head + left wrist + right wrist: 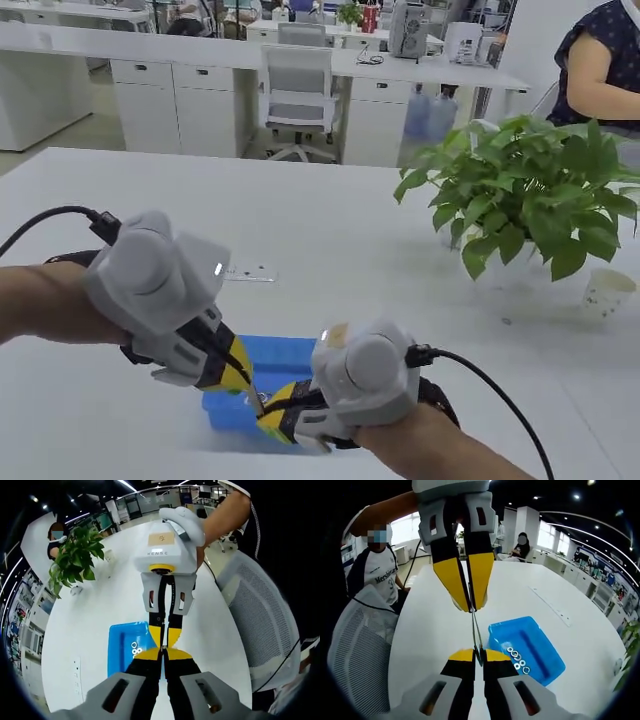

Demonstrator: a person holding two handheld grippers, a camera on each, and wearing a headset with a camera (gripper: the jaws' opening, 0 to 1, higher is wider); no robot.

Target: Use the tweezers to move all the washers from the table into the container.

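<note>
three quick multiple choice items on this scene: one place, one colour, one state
1. Where do the washers lie?
A on the bare table
B in the container
C under the plant

2. What colour is the container?
A red
B blue
C green

3. How do the right hand-held gripper jaws stand?
A wide open
B shut on the tweezers
C shut on a washer

Key:
1. B, they sit on the container's floor.
2. B, its walls are blue.
3. B, the thin tweezers run out from between the closed yellow tips.

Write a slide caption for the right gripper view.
Right gripper and left gripper both clamp the tweezers beside a blue container holding washers.
</note>
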